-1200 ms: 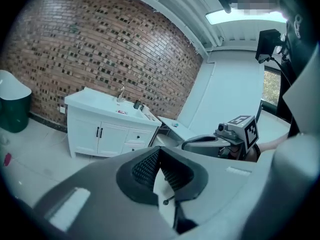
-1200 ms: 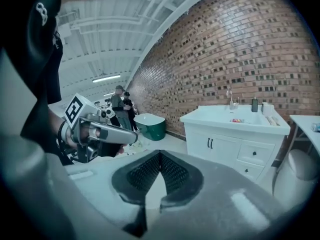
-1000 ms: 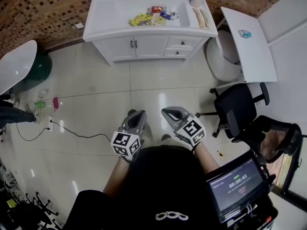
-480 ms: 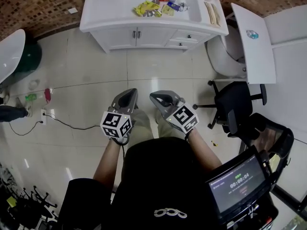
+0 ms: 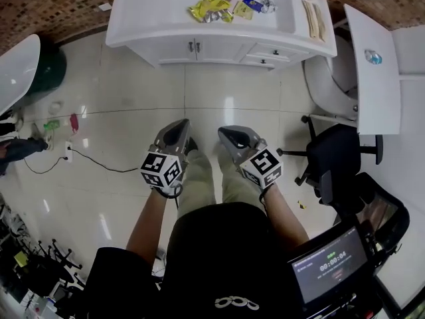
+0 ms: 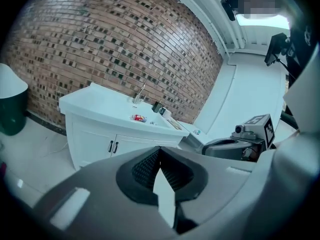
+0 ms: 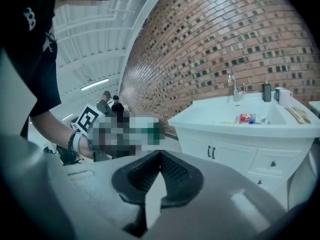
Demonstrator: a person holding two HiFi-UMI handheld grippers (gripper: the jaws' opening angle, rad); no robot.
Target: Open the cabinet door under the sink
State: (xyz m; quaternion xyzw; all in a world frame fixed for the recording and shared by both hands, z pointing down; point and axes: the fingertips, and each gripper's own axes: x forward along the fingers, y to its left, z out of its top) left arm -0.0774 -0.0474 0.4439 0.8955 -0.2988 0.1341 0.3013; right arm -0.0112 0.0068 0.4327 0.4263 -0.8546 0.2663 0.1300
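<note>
You're at the approach step, by my reading. The cabinet door [image 5: 174, 49] under the sink [image 5: 284, 24] is shut. Its dark handles [image 5: 194, 46] stand side by side at the seam of the two doors. Both tools are well short of the cabinet, with bare tiled floor [image 5: 219, 105] between.

The left gripper [image 5: 178, 126] has its fingers pressed together on nothing. The right gripper [image 5: 227, 134] is the same, its ribbed pads meeting with nothing between them. Both point toward the cabinet front and somewhat downward.

The next move, as I judge it:
- Close in on the cabinet and bring one tool down to handle height.
- Part its fingers just enough to take one handle (they look like thin bars, so a narrow gap should do).
- Close on the handle and pull away from the cabinet along the door's swing.
- Keep clear of the drawers [image 5: 265, 57] beside the doors; their knobs are not what you want.

The head view alone shows how far both grippers stand from the cabinet. It also shows the bright packets [image 5: 212, 8] lying in the sink, but it cuts off the back of the basin. The right gripper view supplies that, with the faucet [image 7: 233, 86] upright behind the sink and the handles seen face on. The left gripper view takes the cabinet from its far corner. It also catches the other tool's marker cube [image 6: 259, 128] off to one side.
</note>
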